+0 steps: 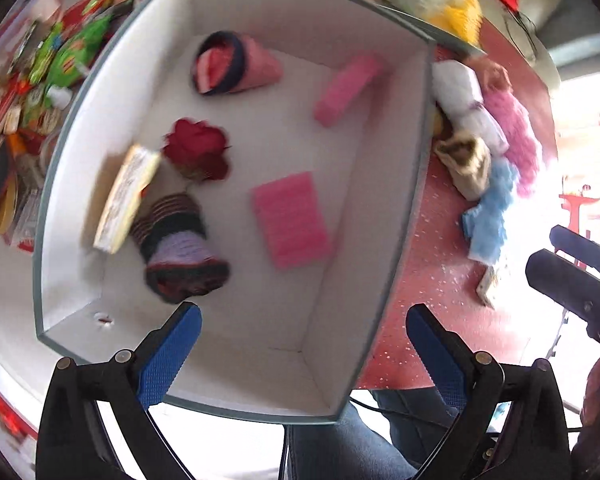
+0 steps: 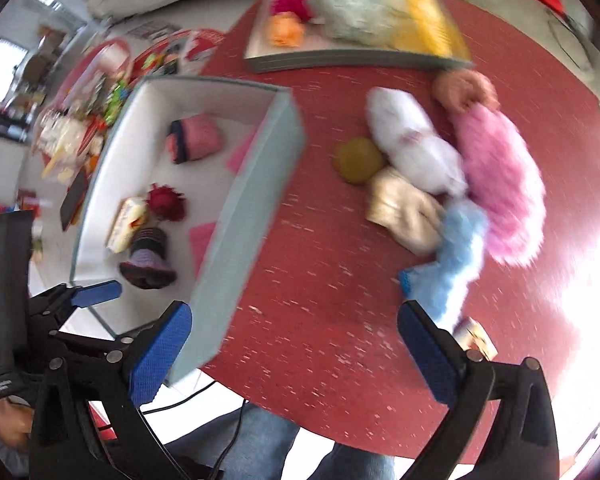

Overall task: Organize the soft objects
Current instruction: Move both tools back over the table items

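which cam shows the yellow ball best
The right wrist view: the yellow ball lies in plain sight on the red table, beside the white plush. In the left wrist view only a sliver shows past the box wall.

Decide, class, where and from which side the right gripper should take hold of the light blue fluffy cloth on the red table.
Grip the light blue fluffy cloth at its narrow lower end, coming straight down from above. That end lies free on the red table, nearest the open right gripper; its upper end tucks against the pink fluffy piece.
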A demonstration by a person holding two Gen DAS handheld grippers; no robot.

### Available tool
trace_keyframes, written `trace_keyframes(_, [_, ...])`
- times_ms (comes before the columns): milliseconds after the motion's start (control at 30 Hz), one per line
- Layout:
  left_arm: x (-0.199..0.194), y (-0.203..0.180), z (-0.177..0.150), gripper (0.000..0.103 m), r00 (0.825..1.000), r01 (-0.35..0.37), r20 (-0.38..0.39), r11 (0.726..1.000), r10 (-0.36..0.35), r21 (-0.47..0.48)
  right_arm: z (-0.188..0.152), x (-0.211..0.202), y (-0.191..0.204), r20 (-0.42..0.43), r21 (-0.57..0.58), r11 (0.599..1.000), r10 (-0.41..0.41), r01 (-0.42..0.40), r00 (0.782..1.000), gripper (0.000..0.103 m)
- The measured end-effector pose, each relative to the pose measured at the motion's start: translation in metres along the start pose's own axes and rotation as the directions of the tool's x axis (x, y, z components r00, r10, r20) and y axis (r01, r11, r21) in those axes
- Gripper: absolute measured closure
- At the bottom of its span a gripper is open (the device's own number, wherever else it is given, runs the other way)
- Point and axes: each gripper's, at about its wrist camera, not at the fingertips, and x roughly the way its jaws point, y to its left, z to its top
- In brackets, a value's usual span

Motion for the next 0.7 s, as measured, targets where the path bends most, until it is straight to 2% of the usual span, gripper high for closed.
trace_keyframes(167, [-0.002,-0.046,0.008,0.000,1.000,-0.002,-0.008,0.995,0.002,0.102,-0.032,-0.012,-0.064,0.018,0.192,0.981,-0.002,-0.002,1.000,0.000])
trace_keyframes(267, [-0.004,-0.073,0.011,0.000,1.000,-0.006,-0.001,0.990,0.006,0.144,-0.047,-0.013,-0.090,0.013,0.253,0.967,-0.004,0.001,1.000,0.000])
trace_keyframes(533, [0.005,-0.112,0.002,0.000,0.999,-0.020,-0.029,0.981,0.026,0.192,-0.077,-0.004,-0.137,-0.030,0.323,0.946,-0.014,0.023,0.999,0.000])
trace_keyframes(700, [0.012,-0.121,0.001,0.000,0.998,-0.027,-0.048,0.983,0.037,0.181,-0.092,0.004,-0.158,-0.058,0.349,0.937,0.006,0.015,0.998,0.000])
